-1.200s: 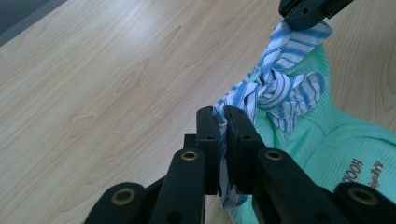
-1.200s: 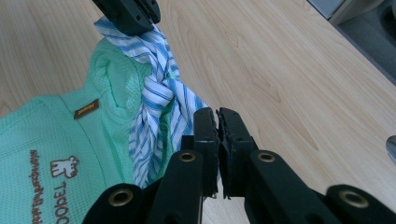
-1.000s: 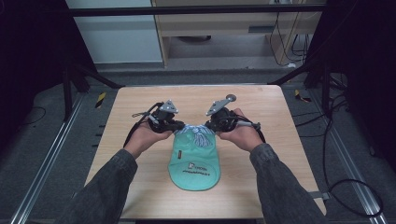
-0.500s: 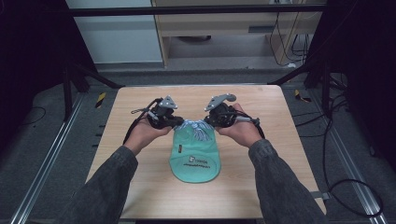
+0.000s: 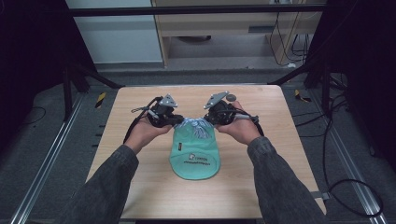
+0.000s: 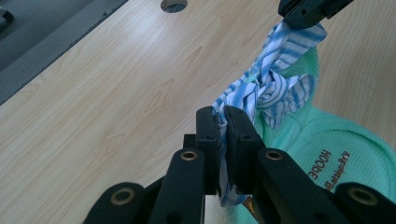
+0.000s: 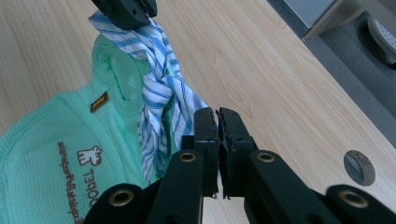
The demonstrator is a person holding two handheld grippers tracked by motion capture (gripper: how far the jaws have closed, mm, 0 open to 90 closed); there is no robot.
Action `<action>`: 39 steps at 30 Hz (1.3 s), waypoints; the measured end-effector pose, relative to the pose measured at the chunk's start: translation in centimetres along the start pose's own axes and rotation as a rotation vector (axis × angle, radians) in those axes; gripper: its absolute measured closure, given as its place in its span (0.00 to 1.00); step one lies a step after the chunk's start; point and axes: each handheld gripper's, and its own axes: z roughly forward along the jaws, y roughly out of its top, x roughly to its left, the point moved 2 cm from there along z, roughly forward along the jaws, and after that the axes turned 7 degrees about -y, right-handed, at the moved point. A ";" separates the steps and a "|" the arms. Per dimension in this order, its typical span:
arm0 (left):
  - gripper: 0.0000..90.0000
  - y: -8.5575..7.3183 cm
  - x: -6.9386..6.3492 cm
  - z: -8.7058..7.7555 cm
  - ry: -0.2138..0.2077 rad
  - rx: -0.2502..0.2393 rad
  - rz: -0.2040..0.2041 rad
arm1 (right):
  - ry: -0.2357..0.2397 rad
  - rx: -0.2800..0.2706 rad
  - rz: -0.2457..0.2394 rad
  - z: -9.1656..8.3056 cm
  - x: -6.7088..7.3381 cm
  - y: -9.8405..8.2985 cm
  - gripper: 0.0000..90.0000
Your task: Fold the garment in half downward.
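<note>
Both grippers clamp the striped ties of a green bag.
Left gripper [image 5: 179, 120] and right gripper [image 5: 208, 119] each pinch a striped tie [image 6: 261, 88], knotted at the far end of the green bag [image 5: 195, 156] mid-surface [image 5: 261, 100].

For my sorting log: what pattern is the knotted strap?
Blue and white stripes on the strap, clearest in left gripper view.

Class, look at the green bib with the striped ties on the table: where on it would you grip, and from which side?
Grip the striped ties beyond their knot, one from each side: these loose ends stick out, while the green bib lies flat. The left gripper and right gripper already pinch them.
</note>
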 end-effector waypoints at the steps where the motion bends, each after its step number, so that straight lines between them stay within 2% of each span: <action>1: 0.94 0.0 0.1 0.0 -0.001 0.001 0.001 | 0.001 -0.003 0.001 0.1 0.0 0.0 0.97; 13: 0.94 0.6 0.6 0.2 -0.001 0.008 0.013 | -0.006 0.002 -0.004 0.3 -0.6 0.2 0.97; 22: 0.94 1.6 1.3 0.2 0.015 -0.003 0.016 | -0.023 0.002 -0.010 0.3 -1.6 0.8 0.97; 29: 0.94 1.9 2.3 1.1 0.024 -0.001 -0.001 | -0.030 0.003 -0.002 1.1 -2.3 0.8 0.97; 33: 0.94 1.8 1.9 1.4 0.044 0.011 0.023 | -0.039 0.007 -0.008 1.4 -2.2 0.5 0.97; 39: 0.94 1.6 0.7 0.9 0.072 0.012 0.061 | -0.044 0.001 -0.021 1.2 -1.5 0.1 0.97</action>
